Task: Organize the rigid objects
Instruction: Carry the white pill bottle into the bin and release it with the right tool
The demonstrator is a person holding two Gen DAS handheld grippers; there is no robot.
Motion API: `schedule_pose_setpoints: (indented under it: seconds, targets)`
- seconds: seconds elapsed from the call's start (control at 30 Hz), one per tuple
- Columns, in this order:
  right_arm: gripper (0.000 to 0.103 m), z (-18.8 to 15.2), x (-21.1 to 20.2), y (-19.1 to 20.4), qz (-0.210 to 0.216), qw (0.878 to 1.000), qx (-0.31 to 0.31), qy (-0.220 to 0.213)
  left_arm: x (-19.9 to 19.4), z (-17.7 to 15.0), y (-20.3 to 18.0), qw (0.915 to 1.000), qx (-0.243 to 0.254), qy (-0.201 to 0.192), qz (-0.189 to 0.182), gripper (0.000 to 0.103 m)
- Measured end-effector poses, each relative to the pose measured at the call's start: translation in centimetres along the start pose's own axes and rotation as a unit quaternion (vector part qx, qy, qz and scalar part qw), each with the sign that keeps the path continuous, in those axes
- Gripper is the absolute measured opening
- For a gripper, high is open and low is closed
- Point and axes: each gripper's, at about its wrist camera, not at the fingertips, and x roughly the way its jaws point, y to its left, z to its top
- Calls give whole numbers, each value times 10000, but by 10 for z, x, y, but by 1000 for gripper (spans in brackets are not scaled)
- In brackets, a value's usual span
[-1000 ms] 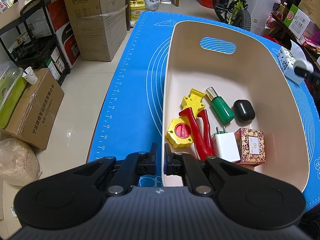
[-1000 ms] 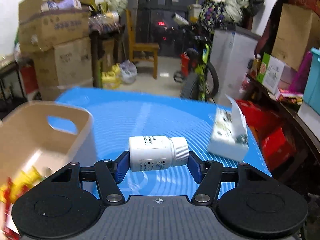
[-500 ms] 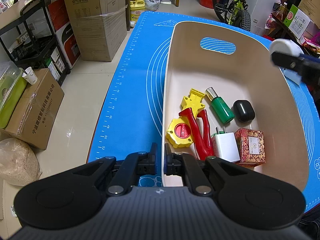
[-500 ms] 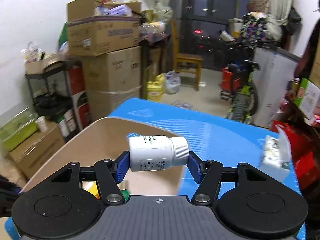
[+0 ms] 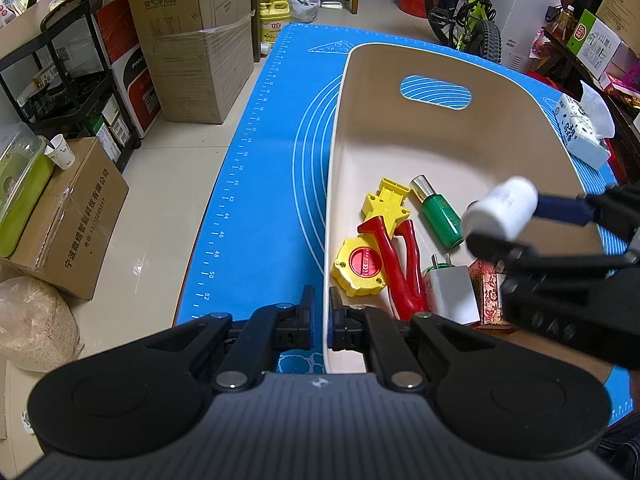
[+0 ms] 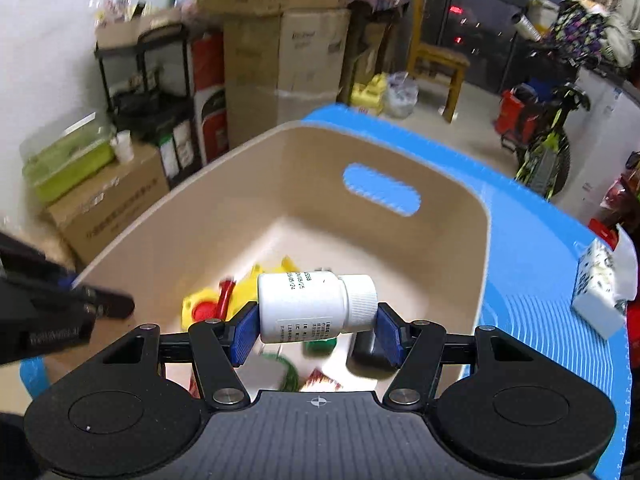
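A beige bin (image 5: pixel 432 60) (image 6: pixel 476 216) with a handle slot stands on the blue mat (image 5: pixel 264 168). My left gripper (image 5: pixel 321 322) is shut on the bin's near left wall. My right gripper (image 6: pixel 316 330) is shut on a white pill bottle (image 6: pixel 316 306) (image 5: pixel 502 210), held sideways above the bin's inside. In the bin lie a yellow tool (image 5: pixel 368 252), red-handled pliers (image 5: pixel 394 256), a green bottle (image 5: pixel 438 212), a white charger (image 5: pixel 450 294) and a patterned red box (image 5: pixel 488 294). A black case (image 6: pixel 368 350) shows under the bottle in the right wrist view.
A tissue pack (image 5: pixel 582 132) (image 6: pixel 600 296) lies on the mat right of the bin. Cardboard boxes (image 5: pixel 200 36), a black shelf (image 5: pixel 60 80) and a sack (image 5: pixel 32 320) stand on the floor to the left. A bicycle (image 5: pixel 468 20) and a chair (image 6: pixel 436 60) are beyond the table.
My right gripper has carried the white bottle leftward from over the mat near the tissue pack to above the bin's contents. The left gripper has kept its hold on the bin wall.
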Motion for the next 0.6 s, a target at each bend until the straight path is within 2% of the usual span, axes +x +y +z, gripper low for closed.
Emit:
schedule_pose_setpoints:
  seconds: [0.07, 0.23, 0.43, 0.5, 0.6]
  targets:
    - [65, -1, 6, 3, 40, 9997, -32, 253, 0, 0, 0, 10000, -1, 1, 0, 9]
    - [65, -6, 16, 4, 88, 9983, -12, 582, -1, 0, 0, 10000, -10, -4, 1, 9]
    - [69, -10, 13, 5, 88, 9987, -3, 510, -1, 1, 0, 10000, -15, -7, 9, 9]
    - [79, -10, 7, 1, 103, 9990, 135, 413, -1, 1, 0, 10000, -22, -9, 2, 9]
    - [84, -6, -4, -6, 131, 9989, 391, 214, -1, 1, 2, 10000, -78, -11, -26, 11]
